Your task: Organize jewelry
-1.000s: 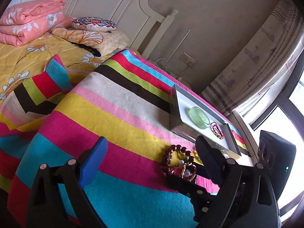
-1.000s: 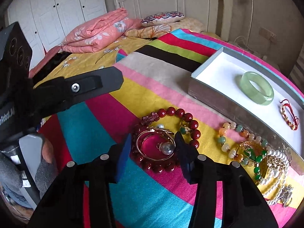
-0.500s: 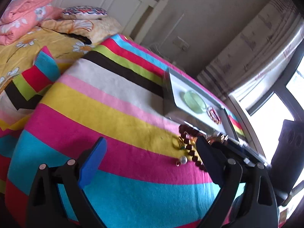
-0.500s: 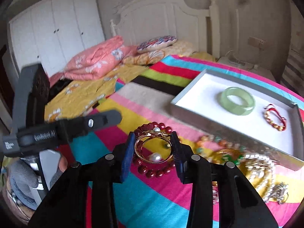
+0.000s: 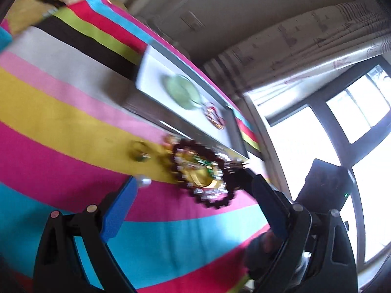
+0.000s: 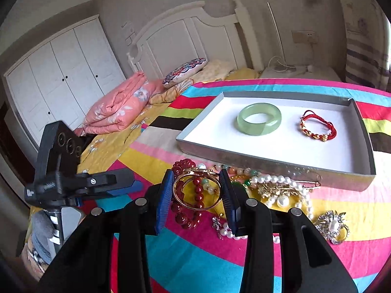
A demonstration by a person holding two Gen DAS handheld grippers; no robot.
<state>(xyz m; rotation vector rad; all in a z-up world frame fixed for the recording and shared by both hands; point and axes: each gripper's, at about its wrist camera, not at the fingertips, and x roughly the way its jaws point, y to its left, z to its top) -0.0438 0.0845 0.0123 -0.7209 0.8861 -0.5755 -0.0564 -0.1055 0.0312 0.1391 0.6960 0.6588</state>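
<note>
- Right gripper (image 6: 197, 193) clamped on the gold bangle (image 6: 197, 190); both blue pads touch its sides. A second ago the jaws stood wider around it and it lay on the blanket (image 6: 190, 251).
- Red beads (image 6: 188, 210) hang with the bangle between the pads; earlier they lay flat under it.
- Bangle now up off the blanket, in front of the tray's (image 6: 276, 164) near wall, left of the pearl pile (image 6: 281, 190).
- Right view now shows the tray from a lower angle; the tray sits on the blanket.
- Tray contents same as before: jade bangle (image 6: 259, 118) left, red cord bracelet (image 6: 317, 129) right, apart, both flat on the white floor.
- Brooch (image 6: 332, 227) lies on the blanket, right of the pearls, well below the tray.
- Left gripper (image 5: 193, 207) jaws wide apart, nothing between them, same as earlier.
- Left view has swung toward the window (image 5: 342, 127) and is motion-blurred; the bed pillows seen a second ago are nearly out of frame.
- In that view the red beads and bangle (image 5: 200, 173) sit in front of the tray (image 5: 156, 112), with the right gripper's finger reaching in from the right.
</note>
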